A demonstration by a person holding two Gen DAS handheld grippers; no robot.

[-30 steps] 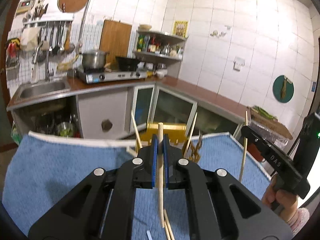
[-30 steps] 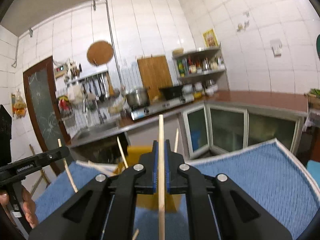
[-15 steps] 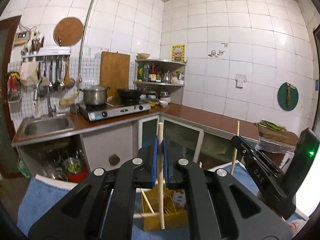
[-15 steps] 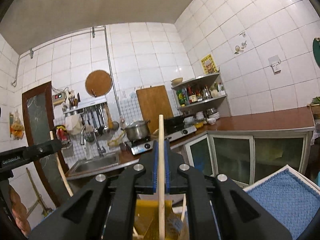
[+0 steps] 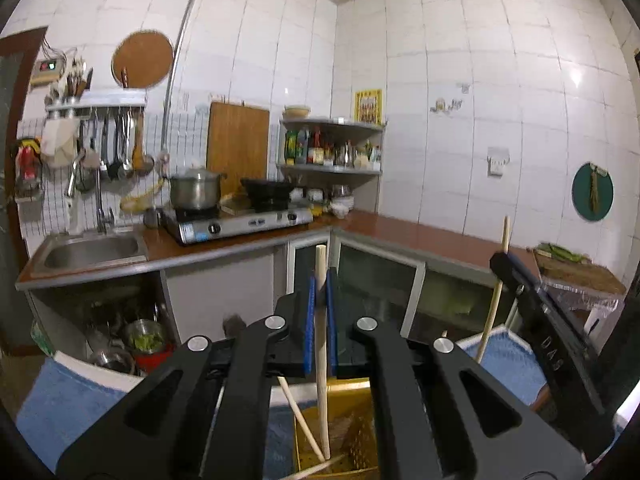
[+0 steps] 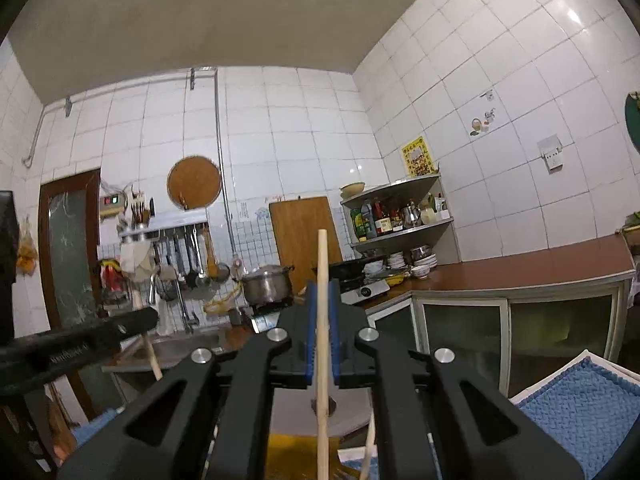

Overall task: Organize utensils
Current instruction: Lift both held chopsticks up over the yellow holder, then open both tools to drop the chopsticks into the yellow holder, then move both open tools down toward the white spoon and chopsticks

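- The left gripper (image 5: pixel 319 300) is matte black plastic, with two broad arms that have slot-shaped cut-outs.
- Four round silver screw heads sit across its linkage.
- Its fingers (image 5: pixel 309 320) carry blue pads on the inner faces.
- The right gripper (image 6: pixel 322 320) is of the same build: black arms, four silver screws, blue-lined fingers (image 6: pixel 307 332).
- Seen from the left wrist view, the right gripper's black side bears pale raised lettering, possibly "DAS".
- In the right wrist view, the left gripper's side shows small pale lettering too blurred to read.
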